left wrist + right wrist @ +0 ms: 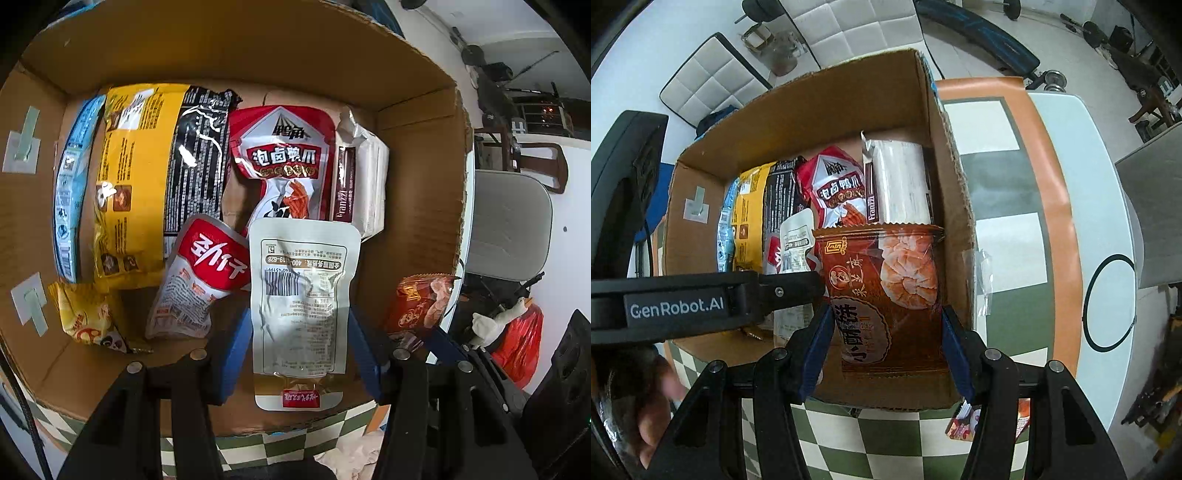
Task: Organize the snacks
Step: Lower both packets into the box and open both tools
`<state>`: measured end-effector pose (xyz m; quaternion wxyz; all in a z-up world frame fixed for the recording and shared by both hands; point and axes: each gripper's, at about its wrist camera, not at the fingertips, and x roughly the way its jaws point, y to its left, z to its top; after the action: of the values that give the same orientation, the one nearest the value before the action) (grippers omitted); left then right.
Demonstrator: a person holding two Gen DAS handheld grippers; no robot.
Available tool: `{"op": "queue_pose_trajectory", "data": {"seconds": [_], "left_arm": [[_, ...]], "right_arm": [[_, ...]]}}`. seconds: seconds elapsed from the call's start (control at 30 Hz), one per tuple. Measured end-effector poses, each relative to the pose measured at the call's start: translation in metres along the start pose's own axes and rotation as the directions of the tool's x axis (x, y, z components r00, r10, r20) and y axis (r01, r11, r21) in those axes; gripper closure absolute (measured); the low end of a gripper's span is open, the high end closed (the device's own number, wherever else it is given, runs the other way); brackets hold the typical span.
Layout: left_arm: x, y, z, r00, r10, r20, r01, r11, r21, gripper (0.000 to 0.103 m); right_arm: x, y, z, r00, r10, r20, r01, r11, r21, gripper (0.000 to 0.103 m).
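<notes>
A cardboard box holds several snack packs: a yellow-and-black bag, a red-and-white pack, a white Franzzi pack, a small red-topped pouch and a small yellow pack. My left gripper is shut on a white pouch, held over the box. My right gripper is shut on a brown pastry pack, held over the box's near right corner. The left gripper's body crosses the right wrist view.
The box stands on a green-and-white checkered cloth with an orange border on a white table. A small snack pack lies on the cloth by the box. Chairs stand around the table.
</notes>
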<state>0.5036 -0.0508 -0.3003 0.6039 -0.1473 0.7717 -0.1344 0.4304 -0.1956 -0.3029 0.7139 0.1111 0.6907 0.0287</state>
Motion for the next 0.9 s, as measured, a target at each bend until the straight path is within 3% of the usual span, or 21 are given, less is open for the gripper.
{"op": "queue_pose_trajectory", "data": {"seconds": [0.07, 0.13, 0.2, 0.27, 0.4, 0.67, 0.77, 0.87, 0.9], "left_arm": [[0.001, -0.001, 0.001, 1.0, -0.005, -0.008, 0.005, 1.0, -0.008, 0.052], [-0.001, -0.001, 0.004, 1.0, -0.005, -0.005, 0.005, 1.0, -0.017, 0.042], [-0.007, -0.001, 0.004, 1.0, -0.002, 0.011, 0.002, 1.0, -0.011, 0.03], [-0.015, 0.001, 0.004, 0.999, 0.015, 0.029, -0.015, 1.0, 0.001, 0.022], [-0.034, 0.001, -0.002, 0.996, 0.038, 0.076, -0.04, 0.999, 0.022, 0.01], [-0.068, 0.005, -0.03, 0.977, 0.084, 0.195, -0.095, 0.994, 0.048, 0.008], [-0.081, 0.008, -0.045, 0.96, 0.108, 0.26, -0.122, 0.992, 0.041, 0.008], [-0.094, 0.008, -0.066, 0.922, 0.147, 0.359, -0.169, 0.985, 0.028, 0.008], [-0.1, 0.008, -0.076, 0.901, 0.165, 0.402, -0.19, 0.982, 0.024, 0.008]], "right_arm": [[0.004, 0.0, 0.001, 1.0, -0.001, -0.025, 0.001, 1.0, 0.0, 0.042], [0.003, 0.0, 0.002, 0.999, -0.02, -0.028, 0.02, 1.0, -0.006, 0.04], [0.0, 0.002, 0.002, 0.999, -0.03, -0.024, 0.029, 0.999, -0.018, 0.029], [-0.005, 0.004, 0.003, 0.999, -0.023, -0.022, 0.023, 1.0, -0.021, 0.025], [-0.013, 0.009, 0.004, 0.999, -0.035, -0.016, 0.035, 0.999, -0.041, 0.013], [-0.04, 0.019, 0.0, 0.996, -0.081, 0.044, 0.085, 0.993, -0.077, 0.006], [-0.053, 0.023, -0.005, 0.992, -0.096, 0.084, 0.103, 0.991, -0.084, 0.005], [-0.069, 0.027, -0.014, 0.985, -0.105, 0.135, 0.117, 0.989, -0.088, 0.005], [-0.075, 0.028, -0.019, 0.981, -0.108, 0.16, 0.123, 0.988, -0.089, 0.005]]}}
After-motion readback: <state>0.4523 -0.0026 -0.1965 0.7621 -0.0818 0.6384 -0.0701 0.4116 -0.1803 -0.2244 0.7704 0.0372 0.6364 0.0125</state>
